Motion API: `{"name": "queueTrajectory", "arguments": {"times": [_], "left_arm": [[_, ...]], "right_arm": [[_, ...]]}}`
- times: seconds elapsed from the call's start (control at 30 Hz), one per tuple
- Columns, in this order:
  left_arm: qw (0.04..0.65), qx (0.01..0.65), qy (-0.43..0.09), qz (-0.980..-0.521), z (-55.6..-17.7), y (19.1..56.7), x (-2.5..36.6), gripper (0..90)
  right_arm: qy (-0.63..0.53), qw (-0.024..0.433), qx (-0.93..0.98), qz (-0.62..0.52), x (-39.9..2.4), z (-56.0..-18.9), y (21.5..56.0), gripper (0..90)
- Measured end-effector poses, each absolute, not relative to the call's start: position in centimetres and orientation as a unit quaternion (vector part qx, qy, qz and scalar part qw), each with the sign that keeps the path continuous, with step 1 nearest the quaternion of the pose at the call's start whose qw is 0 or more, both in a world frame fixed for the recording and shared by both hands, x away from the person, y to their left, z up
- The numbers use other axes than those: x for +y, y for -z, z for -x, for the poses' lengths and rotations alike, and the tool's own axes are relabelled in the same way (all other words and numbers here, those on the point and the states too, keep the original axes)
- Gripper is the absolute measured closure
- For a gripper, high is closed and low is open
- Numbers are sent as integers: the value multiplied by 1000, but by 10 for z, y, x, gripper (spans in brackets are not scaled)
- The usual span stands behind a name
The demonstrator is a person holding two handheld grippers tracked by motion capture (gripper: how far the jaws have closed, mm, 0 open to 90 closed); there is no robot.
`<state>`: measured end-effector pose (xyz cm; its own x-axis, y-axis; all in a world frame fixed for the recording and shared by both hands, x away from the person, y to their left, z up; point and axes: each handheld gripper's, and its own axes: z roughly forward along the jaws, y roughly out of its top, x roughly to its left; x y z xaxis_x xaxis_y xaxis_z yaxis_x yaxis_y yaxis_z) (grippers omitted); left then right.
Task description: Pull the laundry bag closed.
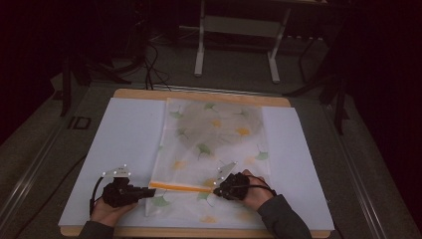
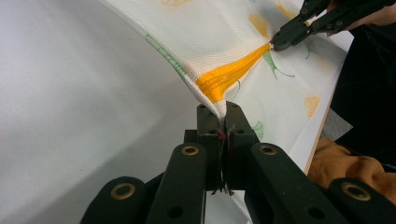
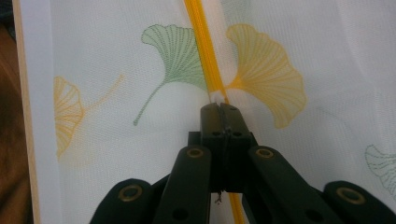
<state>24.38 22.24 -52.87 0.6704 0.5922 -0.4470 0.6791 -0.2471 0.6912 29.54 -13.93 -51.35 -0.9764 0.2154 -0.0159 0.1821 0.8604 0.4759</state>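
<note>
Here, a thin white cloth (image 1: pixel 214 144) printed with green and yellow ginkgo leaves lies spread down the middle of a white sheet (image 1: pixel 127 139) that covers the wooden worktop (image 1: pixel 199 94). An orange band (image 1: pixel 180 186) runs across the cloth near the person's edge, and both grippers hold the cloth along that band.

The left gripper (image 1: pixel 152 191) comes in from the left, lying nearly level, and its jaws are pressed together on the left end of the band, at the cloth's side edge. In the left gripper view the left gripper (image 2: pixel 223 116) pinches a bunched corner where the orange band (image 2: pixel 229 74) folds into a peak, and the cloth (image 2: pixel 219 32) rises off the white sheet (image 2: pixel 70 102) in a taut slope away from the pinch. Farther off in that view, the right gripper (image 2: pixel 275 44) nips the other end of the orange band, which stretches straight between the two.

The right gripper (image 1: pixel 217 188) sits near the middle of the cloth's near edge, with the person's hand (image 1: pixel 256 191) behind it. In the right gripper view its jaws are closed tight, and the right gripper (image 3: pixel 220 107) clamps the orange band (image 3: pixel 201 42) where a green leaf (image 3: pixel 170 46) and a yellow leaf (image 3: pixel 266 70) meet it. The cloth (image 3: pixel 336 56) there lies flat, with the white sheet (image 3: pixel 35 93) and the worktop's wooden edge (image 3: pixel 23 116) at the left of that view.
</note>
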Motion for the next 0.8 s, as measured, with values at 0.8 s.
{"name": "queueTrajectory", "arguments": {"times": [0.8], "left_arm": [[462,404,46,-788,-244,529,223,879]], "right_arm": [[-236,33,964,-115,-156,-296,512,900]]}}
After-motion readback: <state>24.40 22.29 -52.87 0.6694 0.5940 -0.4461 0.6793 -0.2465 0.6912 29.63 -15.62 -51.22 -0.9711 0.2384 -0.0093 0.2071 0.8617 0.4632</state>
